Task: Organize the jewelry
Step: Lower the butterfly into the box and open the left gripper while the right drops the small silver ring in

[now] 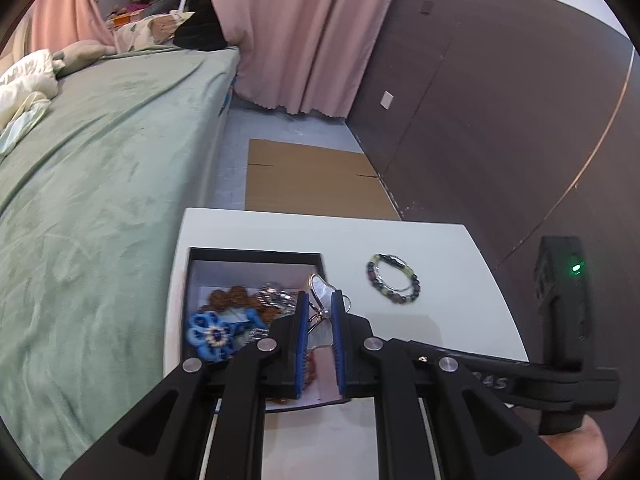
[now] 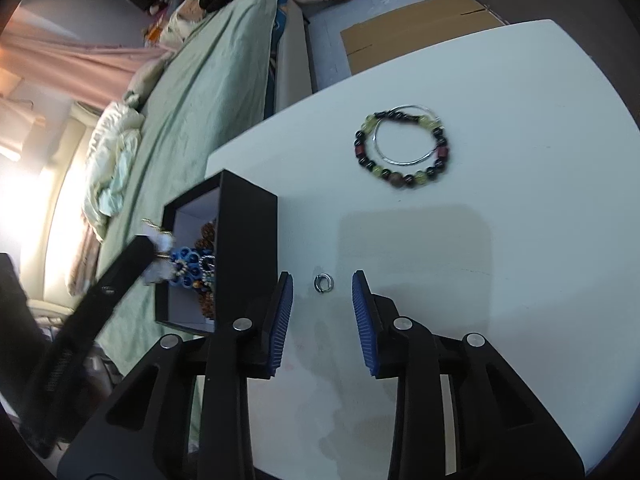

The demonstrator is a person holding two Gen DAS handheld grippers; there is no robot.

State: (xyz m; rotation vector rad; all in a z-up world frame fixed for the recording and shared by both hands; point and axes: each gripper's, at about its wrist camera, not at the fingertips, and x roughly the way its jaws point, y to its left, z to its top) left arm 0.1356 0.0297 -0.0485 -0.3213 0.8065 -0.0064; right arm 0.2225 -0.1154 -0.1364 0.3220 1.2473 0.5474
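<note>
My left gripper [image 1: 320,300] is shut on a white butterfly-shaped ornament [image 1: 320,289] with a gold rim and holds it over the black jewelry box [image 1: 256,258]. The box holds a blue flower piece [image 1: 214,334], brown beads [image 1: 234,298] and a silver chain. A beaded bracelet [image 1: 394,279] with a thin silver bangle lies on the white table to the right. My right gripper [image 2: 322,280] is open, its fingers on either side of a small silver ring [image 2: 323,282] on the table. The bracelet [image 2: 402,148] lies beyond it, the box [image 2: 244,236] to its left.
The white table [image 2: 500,260] stands beside a bed with a green cover [image 1: 100,160]. Flat cardboard [image 1: 316,180] lies on the floor behind the table. Pink curtains [image 1: 304,32] and a dark wall [image 1: 500,120] are farther back.
</note>
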